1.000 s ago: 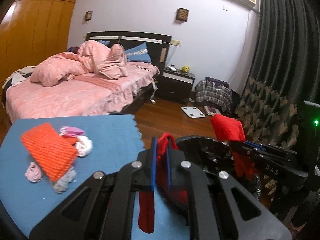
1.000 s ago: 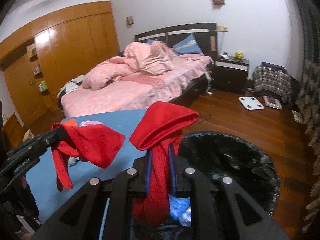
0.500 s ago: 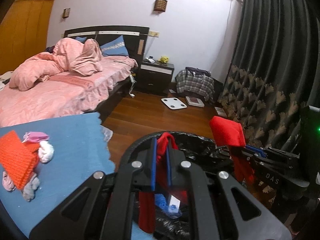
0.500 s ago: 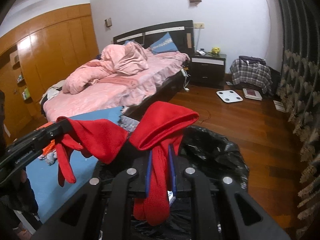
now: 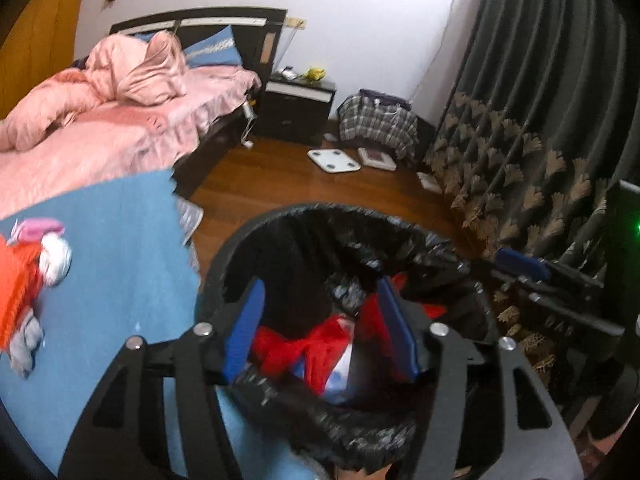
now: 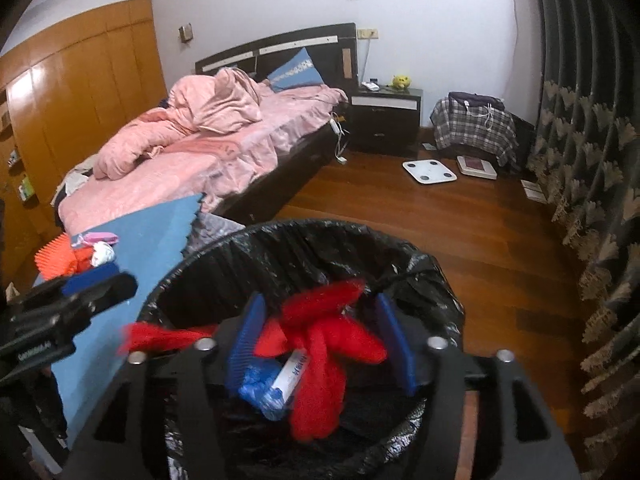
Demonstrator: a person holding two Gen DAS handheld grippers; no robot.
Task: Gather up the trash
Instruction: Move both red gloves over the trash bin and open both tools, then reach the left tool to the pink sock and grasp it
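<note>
Both grippers hang over a round bin with a black liner (image 5: pixel 320 216) (image 6: pixel 320 228). My left gripper (image 5: pixel 320 320) has its jaws opening, and the blue pads (image 5: pixel 244 328) stand wide apart. A red cloth (image 5: pixel 304 344) lies loose below them in the bin, touching neither pad. The right gripper (image 6: pixel 320 332) is opening too, and its red cloth (image 6: pixel 332 344) drops free between the pads. A second red piece (image 6: pixel 160 336), blurred, falls at the bin's left rim. Blue crumpled trash (image 6: pixel 260 392) and a white wrapper (image 6: pixel 292 368) lie inside.
Left of the bin, a blue mat (image 5: pixel 120 260) carries an orange knit piece (image 5: pixel 16 288), a white wad (image 5: pixel 56 256) and a pink scrap (image 5: pixel 40 226). Behind are a pink bed (image 6: pixel 200 160), a nightstand (image 6: pixel 384 120), a scale (image 6: pixel 430 170) on the wood floor, and dark curtains (image 5: pixel 540 120) to the right.
Both grippers have moved from the blue mat to above the bin and sunk toward it. Their jaws, shut on red cloths before, have opened and the cloths have dropped in.
</note>
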